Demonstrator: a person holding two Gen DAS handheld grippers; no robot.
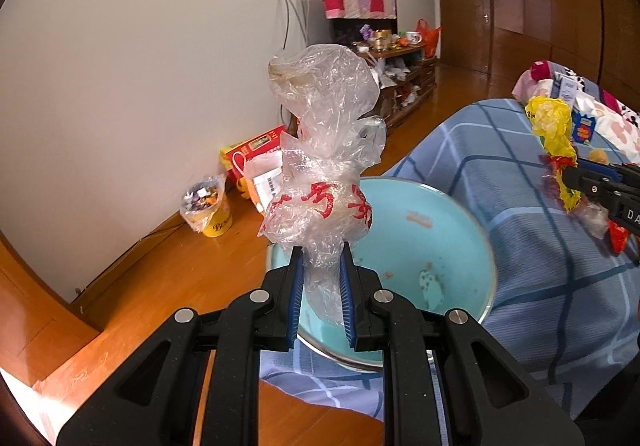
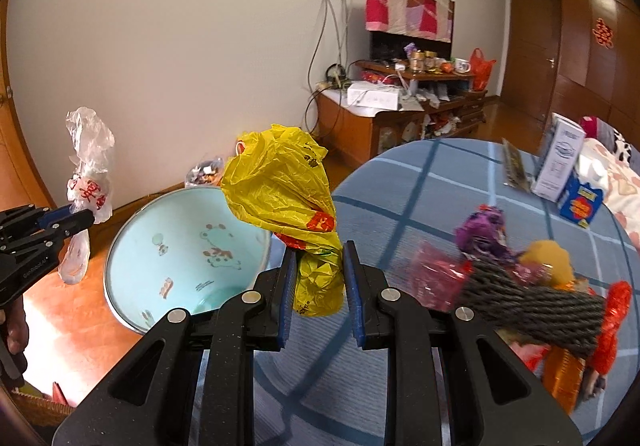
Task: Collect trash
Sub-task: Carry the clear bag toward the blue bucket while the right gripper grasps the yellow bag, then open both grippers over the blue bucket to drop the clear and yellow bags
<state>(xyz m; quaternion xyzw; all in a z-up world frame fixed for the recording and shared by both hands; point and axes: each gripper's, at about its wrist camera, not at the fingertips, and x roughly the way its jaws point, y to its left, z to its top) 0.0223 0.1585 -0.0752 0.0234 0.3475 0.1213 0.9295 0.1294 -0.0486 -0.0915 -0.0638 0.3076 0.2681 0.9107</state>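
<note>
We note left gripper (image 1: 322, 282) clamped on clear bag (image 1: 324, 150), right gripper (image 2: 320, 278) clamped on yellow bag (image 2: 288, 198); blue basin (image 1: 460, 246) lies just beneath the left, nearer it.

Red print on the clear plastic bag (image 1: 320, 150) too crumpled to read, trash pile (image 2: 532, 286) on the bed blurred and cut by the right edge, turquoise basin (image 1: 432, 238) rim hidden behind the bag, shelf clutter (image 2: 432, 62) too small to tell
</note>
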